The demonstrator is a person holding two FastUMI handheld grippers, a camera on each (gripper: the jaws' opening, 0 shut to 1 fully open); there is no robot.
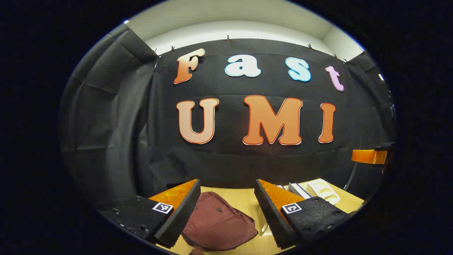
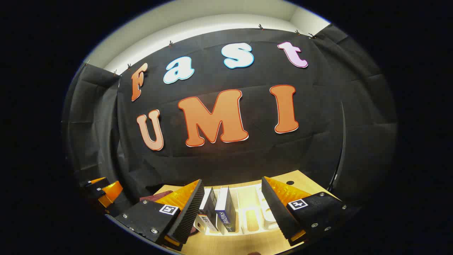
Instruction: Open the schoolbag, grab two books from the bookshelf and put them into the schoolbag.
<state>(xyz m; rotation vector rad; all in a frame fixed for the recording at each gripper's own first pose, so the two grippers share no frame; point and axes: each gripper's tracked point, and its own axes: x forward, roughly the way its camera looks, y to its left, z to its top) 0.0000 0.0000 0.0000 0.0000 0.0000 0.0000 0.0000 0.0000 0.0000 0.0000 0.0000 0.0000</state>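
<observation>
While nothing is yet held: both tools raised above the desk, aimed mostly at the booth wall.

Left gripper (image 1: 226, 209): spread wide, nothing between the fingers; poised over the schoolbag, probably because opening comes first.

Schoolbag (image 1: 219, 225): dark red, soft and slumped, lying on the desk (image 1: 244, 198) directly below the left gripper's gap; looks closed, though the zipper is too small to make out; lower edge cut off at the bottom of the left gripper view.

Right gripper (image 2: 231, 209): likewise parted and empty; lined up with the bookshelf, seemingly ready for the later grab.

Bookshelf (image 2: 247, 216): pale slotted rack on the desk, seen between the right gripper's fingers; several slots bare toward the right side.

Books (image 2: 221, 209): standing upright, spines forward, packed together in the rack's left slots; exact count hard to tell, at least two. Upright storage leaves the top edges free for a pinch from above.

Bag versus rack: bookshelf (image 1: 311, 191) just to the right of the schoolbag in the left gripper view, so a short carry between them.

Other tool at the edges: right gripper far right in the left gripper view, left gripper low left in the right gripper view; well apart from each other.

Stage, as a judgement: start of the task; bag unopened, books untouched.

Next need, as a judgement: lowering the left gripper to find the zipper pull.
</observation>
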